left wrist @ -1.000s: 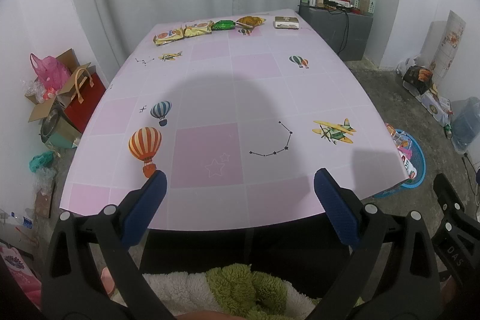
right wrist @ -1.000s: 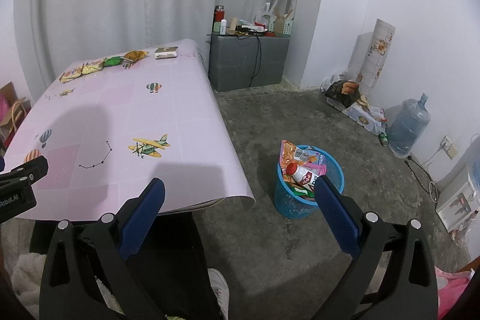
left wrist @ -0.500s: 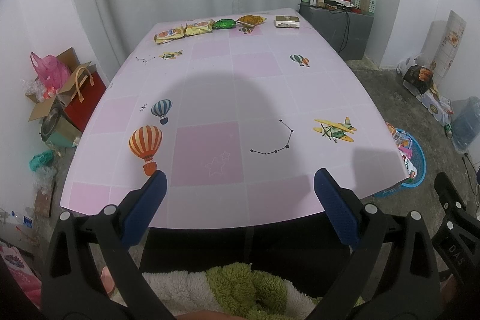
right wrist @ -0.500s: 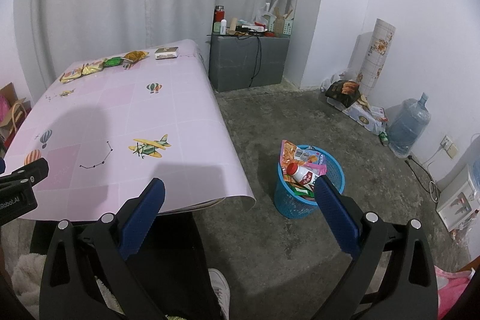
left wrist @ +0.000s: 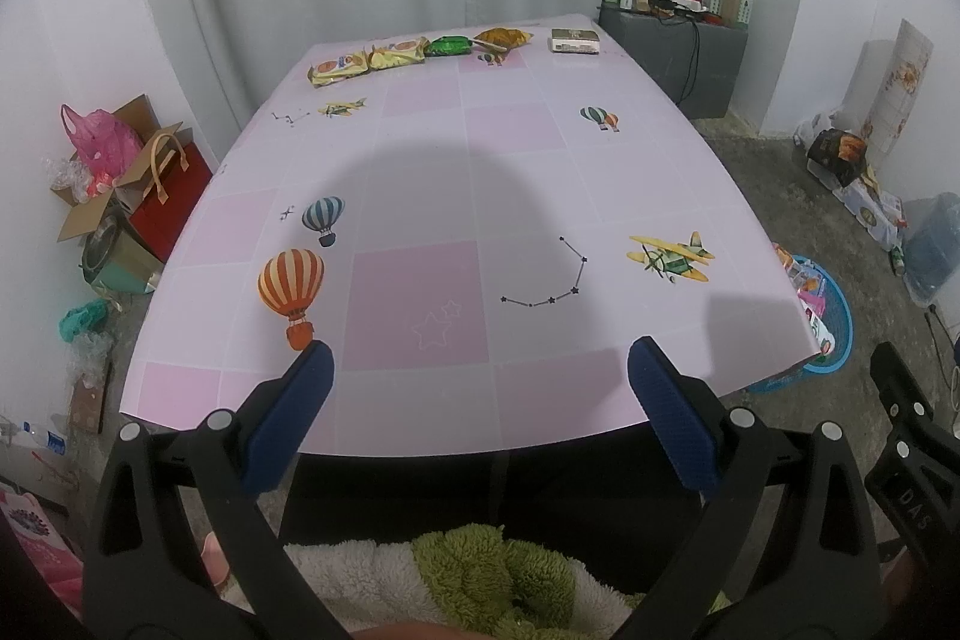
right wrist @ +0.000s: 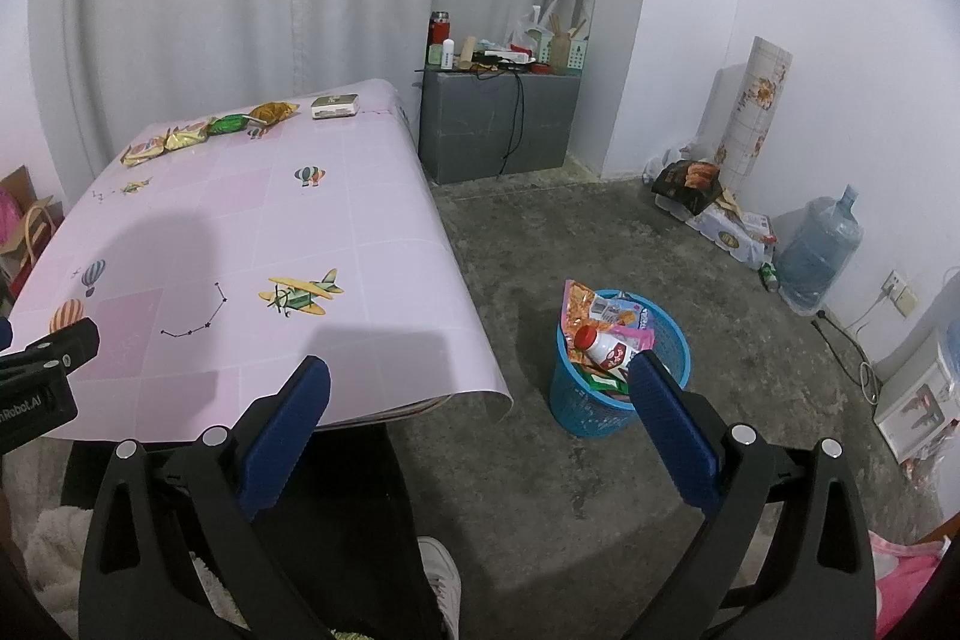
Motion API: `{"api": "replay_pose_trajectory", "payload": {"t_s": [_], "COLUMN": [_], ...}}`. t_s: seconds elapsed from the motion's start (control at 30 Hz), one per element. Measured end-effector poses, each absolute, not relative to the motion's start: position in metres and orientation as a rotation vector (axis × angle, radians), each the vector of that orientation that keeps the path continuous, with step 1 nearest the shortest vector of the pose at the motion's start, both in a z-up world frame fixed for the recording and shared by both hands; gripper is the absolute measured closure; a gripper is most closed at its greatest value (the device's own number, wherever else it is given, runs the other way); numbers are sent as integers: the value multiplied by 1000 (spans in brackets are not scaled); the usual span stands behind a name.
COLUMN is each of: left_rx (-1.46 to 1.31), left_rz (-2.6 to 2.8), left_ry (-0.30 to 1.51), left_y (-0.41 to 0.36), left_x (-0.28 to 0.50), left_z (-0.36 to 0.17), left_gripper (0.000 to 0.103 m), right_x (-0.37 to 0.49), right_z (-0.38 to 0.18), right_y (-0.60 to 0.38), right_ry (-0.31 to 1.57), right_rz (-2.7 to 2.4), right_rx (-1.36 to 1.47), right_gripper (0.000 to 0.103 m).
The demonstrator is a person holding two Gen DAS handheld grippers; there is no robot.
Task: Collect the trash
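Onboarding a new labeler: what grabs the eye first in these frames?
The big pink table with balloon and plane prints fills the left wrist view, with a row of snack wrappers and a small box along its far edge. On the floor to the table's right stands a blue trash basket, already heaped with packets and a bottle. Both grippers' blue-padded jaws stand wide open and empty in the foreground.
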State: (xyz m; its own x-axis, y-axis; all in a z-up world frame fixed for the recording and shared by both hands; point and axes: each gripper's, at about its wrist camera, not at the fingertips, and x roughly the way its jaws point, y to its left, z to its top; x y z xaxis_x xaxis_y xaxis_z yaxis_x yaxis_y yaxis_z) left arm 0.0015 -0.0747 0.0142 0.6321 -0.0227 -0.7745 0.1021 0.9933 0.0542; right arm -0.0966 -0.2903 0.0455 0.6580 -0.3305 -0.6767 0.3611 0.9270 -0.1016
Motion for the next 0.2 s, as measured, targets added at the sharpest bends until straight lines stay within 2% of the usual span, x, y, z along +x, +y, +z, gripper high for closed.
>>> {"api": "replay_pose_trajectory", "payload": {"t_s": [0.2], "left_rx": [95], "left_rz": [-70], "left_ry": [889], "left_y": [-74], "left_x": [-2], "left_z": [11], "left_gripper": [9], "right_x": [-97], "right_z": [45], "right_y": [-290], "right_ry": [758], "right_rz": [-391], "right_rx": [44], "right_gripper": [6]}}
